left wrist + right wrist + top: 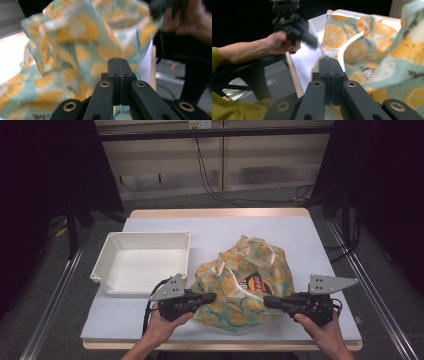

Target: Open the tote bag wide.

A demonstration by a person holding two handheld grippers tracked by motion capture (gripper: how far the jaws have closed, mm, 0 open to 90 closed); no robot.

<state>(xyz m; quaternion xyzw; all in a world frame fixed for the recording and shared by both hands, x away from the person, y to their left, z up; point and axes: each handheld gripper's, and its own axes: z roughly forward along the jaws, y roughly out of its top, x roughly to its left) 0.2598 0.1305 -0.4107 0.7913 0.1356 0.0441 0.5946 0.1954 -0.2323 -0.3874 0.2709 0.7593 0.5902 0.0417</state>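
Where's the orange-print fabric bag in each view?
High view: orange-print fabric bag right of centre on the table, between both grippers, right of the white bin.
Left gripper view: bag across left and centre, beyond the jaws.
Right gripper view: bag at right.
Shared landmark: its white handle strap.

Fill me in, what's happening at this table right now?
A person holds a black two-jaw gripper in each hand, working on a teal fabric bag with an orange-slice print that lies on the white-topped table. The left gripper is at the bag's left edge and the right gripper at its right edge, both with jaws together; whether either pinches cloth is hard to tell. A red-labelled packet shows in the bag's mouth. An empty white plastic tray sits to the left.
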